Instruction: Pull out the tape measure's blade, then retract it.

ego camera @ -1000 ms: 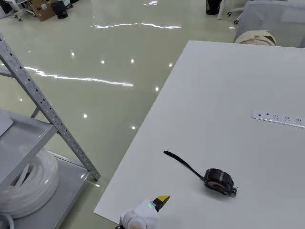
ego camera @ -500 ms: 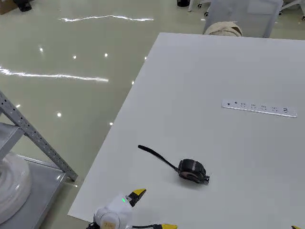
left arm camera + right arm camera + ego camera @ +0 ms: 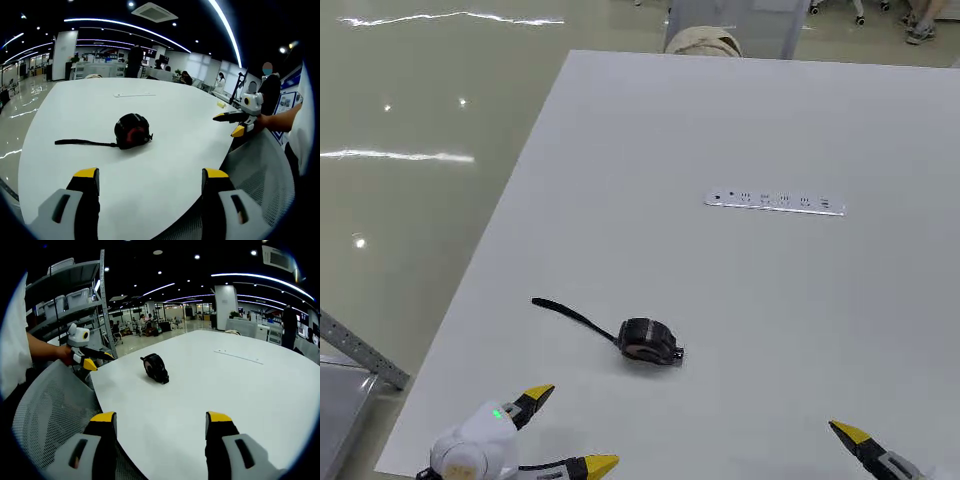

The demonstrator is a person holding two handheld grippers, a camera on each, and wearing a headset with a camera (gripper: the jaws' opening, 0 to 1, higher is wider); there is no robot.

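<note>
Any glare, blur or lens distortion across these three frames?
Head view: sharp; ceiling-light glare streaks on the glossy floor, none on the white table; tape measure crisp. Left gripper view: strong fisheye, table edge bowed, ceiling light strips arced, tape measure in focus. Right gripper view: same bowing, shelving rack curved, tape measure sharp.
</note>
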